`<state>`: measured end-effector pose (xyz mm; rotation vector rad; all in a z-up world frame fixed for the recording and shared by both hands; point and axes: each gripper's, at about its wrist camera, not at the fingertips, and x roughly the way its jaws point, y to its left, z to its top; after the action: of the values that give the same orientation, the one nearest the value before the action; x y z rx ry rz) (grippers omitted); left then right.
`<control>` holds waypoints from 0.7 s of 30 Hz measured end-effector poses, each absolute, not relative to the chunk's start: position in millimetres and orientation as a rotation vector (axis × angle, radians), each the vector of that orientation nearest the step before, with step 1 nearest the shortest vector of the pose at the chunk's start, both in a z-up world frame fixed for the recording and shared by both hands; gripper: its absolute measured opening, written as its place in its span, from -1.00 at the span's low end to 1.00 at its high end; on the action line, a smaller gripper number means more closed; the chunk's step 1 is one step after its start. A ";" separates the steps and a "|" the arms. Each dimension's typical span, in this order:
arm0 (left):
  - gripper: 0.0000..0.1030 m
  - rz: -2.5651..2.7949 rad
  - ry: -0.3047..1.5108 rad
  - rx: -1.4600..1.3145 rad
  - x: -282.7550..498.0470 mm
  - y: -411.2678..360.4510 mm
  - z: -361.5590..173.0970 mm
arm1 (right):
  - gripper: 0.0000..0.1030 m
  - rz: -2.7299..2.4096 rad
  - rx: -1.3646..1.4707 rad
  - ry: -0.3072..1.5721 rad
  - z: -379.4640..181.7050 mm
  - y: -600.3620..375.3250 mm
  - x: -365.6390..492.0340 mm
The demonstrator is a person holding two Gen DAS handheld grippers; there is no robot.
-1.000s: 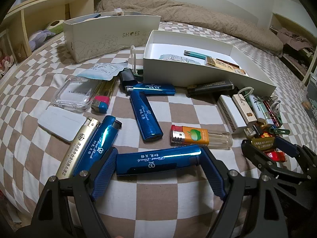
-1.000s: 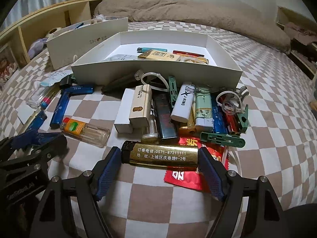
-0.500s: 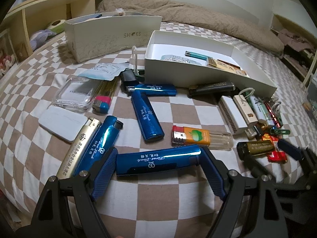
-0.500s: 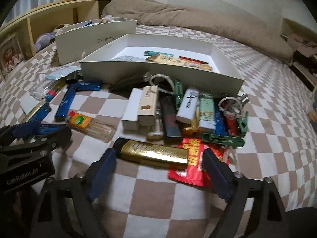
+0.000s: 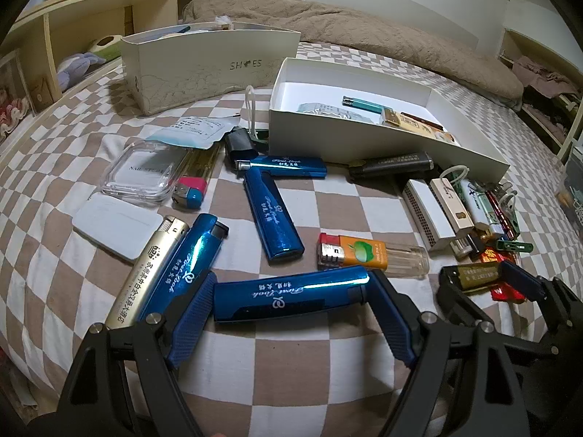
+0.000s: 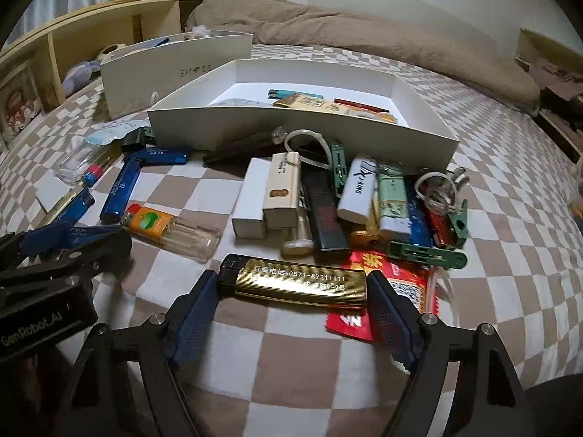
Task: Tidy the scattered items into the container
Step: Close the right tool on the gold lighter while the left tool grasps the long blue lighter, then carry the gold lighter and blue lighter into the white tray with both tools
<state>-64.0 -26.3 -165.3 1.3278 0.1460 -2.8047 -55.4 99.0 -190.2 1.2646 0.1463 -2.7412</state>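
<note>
Holds a long blue lighter (image 5: 284, 293) end to end in the left gripper (image 5: 289, 284), clamped tight, one pad pressed on each tip. Lies low over the checked bed cover (image 5: 277, 375), close to the camera. Looks smooth and shiny like a mirror, with silver writing on the side.

Squeezes in with the right gripper (image 6: 293, 284) on a gold lighter (image 6: 302, 286), jaws closing, both pads touching its ends. Sits crosswise between the bumpy blue pads (image 6: 196, 313), its right end over a red packet (image 6: 400, 284). Shows fine ridges, a black cap and small letters.

Waits farther back: the white box (image 6: 291, 127), flat and wide, with thin card walls and a few lighters already inside. Stands well apart from both grippers, behind a heap of more lighters (image 6: 357, 189) and clips.
</note>
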 end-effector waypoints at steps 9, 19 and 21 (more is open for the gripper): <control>0.62 -2.842 0.116 1.308 -61.2 -20.5 -160.3 | 0.59 -2.725 1.239 0.093 -173.9 111.0 -48.7; 0.62 -2.939 0.054 1.222 -72.6 -9.7 -117.3 | 0.59 -2.765 1.116 -0.037 -126.2 136.7 -63.6; 0.62 -2.952 0.061 1.196 -76.6 -9.8 -108.1 | 0.59 -2.780 1.076 -0.042 -113.6 142.1 -69.2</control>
<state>-76.6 -9.8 -108.1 1.1959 0.0614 -2.9519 -69.2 142.1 -113.6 1.0756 -0.0420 -2.7798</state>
